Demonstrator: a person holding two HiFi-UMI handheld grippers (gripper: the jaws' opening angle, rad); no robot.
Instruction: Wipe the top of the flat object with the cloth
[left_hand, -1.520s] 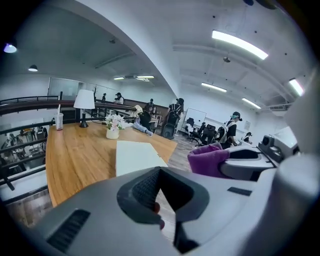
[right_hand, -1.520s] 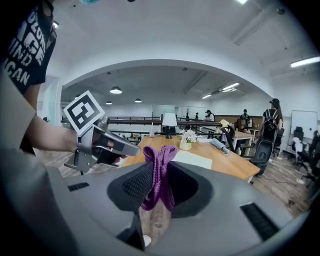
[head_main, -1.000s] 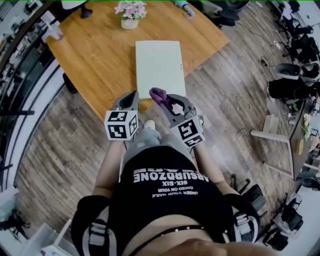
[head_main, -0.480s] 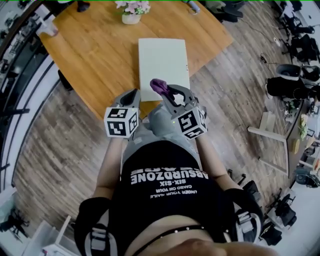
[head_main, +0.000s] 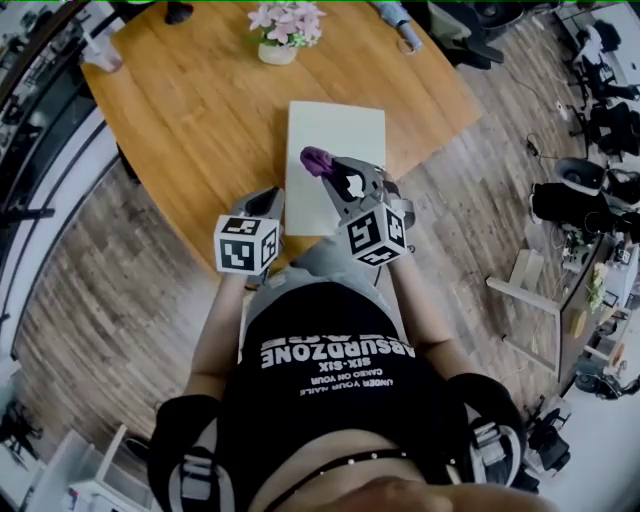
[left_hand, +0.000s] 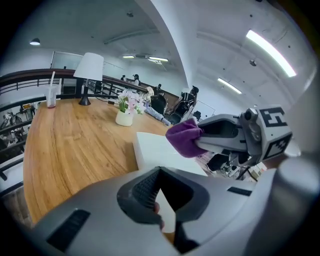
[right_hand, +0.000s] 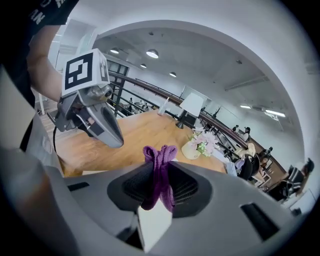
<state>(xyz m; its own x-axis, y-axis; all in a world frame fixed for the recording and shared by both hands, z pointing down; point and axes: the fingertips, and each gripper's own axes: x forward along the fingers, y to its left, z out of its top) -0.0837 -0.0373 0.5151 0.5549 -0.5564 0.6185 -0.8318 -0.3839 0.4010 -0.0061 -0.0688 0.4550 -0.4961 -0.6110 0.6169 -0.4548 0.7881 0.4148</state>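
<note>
A pale flat rectangular object (head_main: 345, 135) lies on the wooden table (head_main: 190, 110). My right gripper (head_main: 325, 168) hangs over its near half, shut on a bunched purple cloth (head_main: 316, 159) that sticks out past the fingertips. The right gripper view has the cloth (right_hand: 159, 162) pinched between the pads, with the flat object (right_hand: 152, 222) below. My left gripper (head_main: 268, 200) is at the object's near left corner by the table edge, jaws together and holding nothing. In the left gripper view the cloth (left_hand: 184, 137) hovers over the flat object (left_hand: 152, 150).
A white pot of pink flowers (head_main: 285, 30) stands behind the flat object. A cup with a straw (head_main: 100, 50) sits at the table's far left, near a lamp (left_hand: 89, 70). Office chairs (head_main: 590, 190) and desks fill the right side, on wooden flooring.
Both grippers have moved forward toward the table. The right gripper now carries the cloth over the flat object's near half; the left has reached the table edge beside it.
</note>
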